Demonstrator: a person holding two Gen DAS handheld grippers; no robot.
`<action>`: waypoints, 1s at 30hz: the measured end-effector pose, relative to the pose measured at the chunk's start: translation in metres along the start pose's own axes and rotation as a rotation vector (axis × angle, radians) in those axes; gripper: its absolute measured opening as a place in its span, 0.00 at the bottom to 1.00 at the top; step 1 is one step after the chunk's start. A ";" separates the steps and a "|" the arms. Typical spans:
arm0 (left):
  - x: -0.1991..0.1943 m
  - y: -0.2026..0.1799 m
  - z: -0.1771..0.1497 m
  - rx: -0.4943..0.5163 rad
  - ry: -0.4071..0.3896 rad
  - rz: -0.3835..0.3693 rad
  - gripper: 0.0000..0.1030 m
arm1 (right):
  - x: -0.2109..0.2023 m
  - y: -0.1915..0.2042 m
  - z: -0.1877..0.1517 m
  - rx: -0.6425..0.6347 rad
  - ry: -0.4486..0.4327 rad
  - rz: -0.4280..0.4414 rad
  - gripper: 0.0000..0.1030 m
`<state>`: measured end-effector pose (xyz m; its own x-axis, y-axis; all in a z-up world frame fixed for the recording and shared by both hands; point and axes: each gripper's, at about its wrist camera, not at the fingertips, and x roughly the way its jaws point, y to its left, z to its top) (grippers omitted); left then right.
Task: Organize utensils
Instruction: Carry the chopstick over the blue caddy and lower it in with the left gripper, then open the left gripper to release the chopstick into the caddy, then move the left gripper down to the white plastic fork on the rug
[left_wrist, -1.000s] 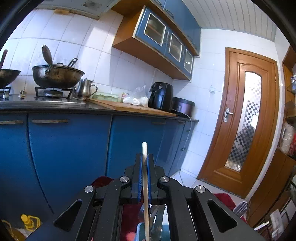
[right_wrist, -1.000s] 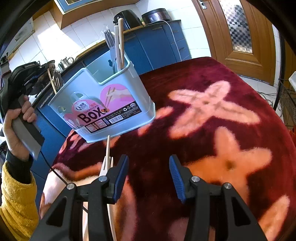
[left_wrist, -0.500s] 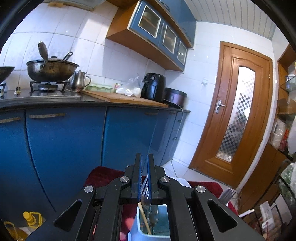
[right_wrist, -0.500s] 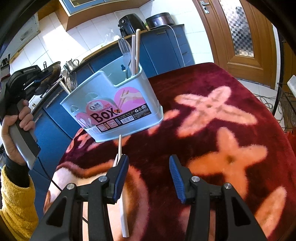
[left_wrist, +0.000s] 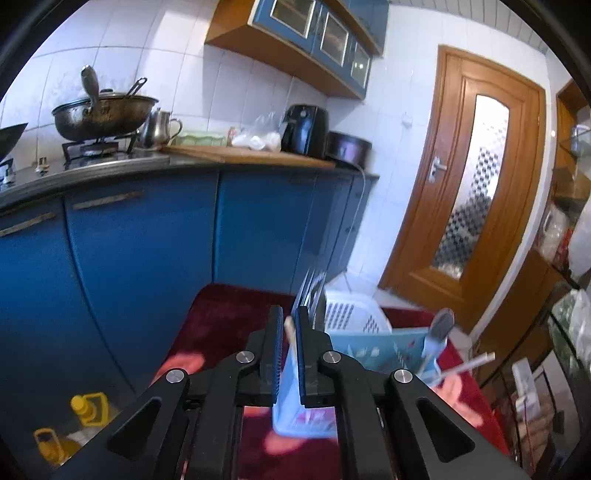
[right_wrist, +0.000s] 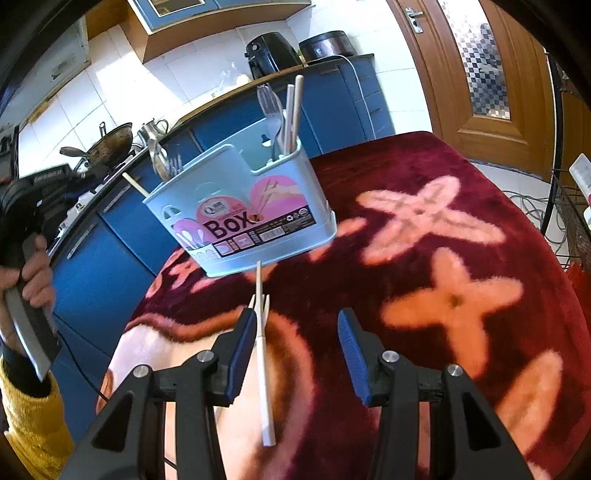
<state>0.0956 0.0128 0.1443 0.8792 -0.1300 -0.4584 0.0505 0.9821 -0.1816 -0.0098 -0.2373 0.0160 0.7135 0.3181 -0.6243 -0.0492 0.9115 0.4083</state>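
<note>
A light blue utensil box (right_wrist: 240, 206) stands on the dark red flowered tablecloth (right_wrist: 424, 295). Its rear compartment holds a fork and chopsticks (right_wrist: 291, 107); its left end holds a spoon (right_wrist: 159, 162) and a leaning chopstick (right_wrist: 135, 183). My left gripper (left_wrist: 288, 314) hovers above and to one side of the box (left_wrist: 369, 354). Its jaws are opening by a narrow gap and nothing is pressed between them; the chopstick tip shows beyond them. My right gripper (right_wrist: 297, 314) is open above the cloth. A pale chopstick (right_wrist: 264, 369) with fork tines (right_wrist: 264, 301) beside it lies under its left finger.
Blue cabinets (left_wrist: 147, 258) and a counter with a wok (left_wrist: 103, 114), a kettle and an air fryer (left_wrist: 304, 129) run behind the table. A wooden door (left_wrist: 476, 184) is at the right. A white basket (left_wrist: 351, 314) sits past the box. A person's hand (right_wrist: 33, 258) in a yellow sleeve holds the left gripper.
One second ago my left gripper held a chopstick upright; it now leans in the box and the gripper has tipped down and drawn away. My right gripper pulled back slightly, still open.
</note>
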 end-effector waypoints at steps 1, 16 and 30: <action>-0.004 0.001 -0.004 0.007 0.014 0.006 0.11 | -0.003 0.002 -0.001 -0.004 -0.003 0.000 0.48; -0.044 -0.007 -0.072 0.104 0.207 0.018 0.33 | -0.035 0.019 -0.018 -0.057 -0.039 -0.003 0.50; -0.033 -0.034 -0.132 0.129 0.376 -0.060 0.34 | -0.044 0.010 -0.027 -0.072 -0.047 -0.020 0.52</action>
<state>0.0020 -0.0344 0.0504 0.6395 -0.2048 -0.7410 0.1765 0.9772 -0.1177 -0.0601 -0.2351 0.0294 0.7471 0.2884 -0.5989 -0.0835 0.9346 0.3459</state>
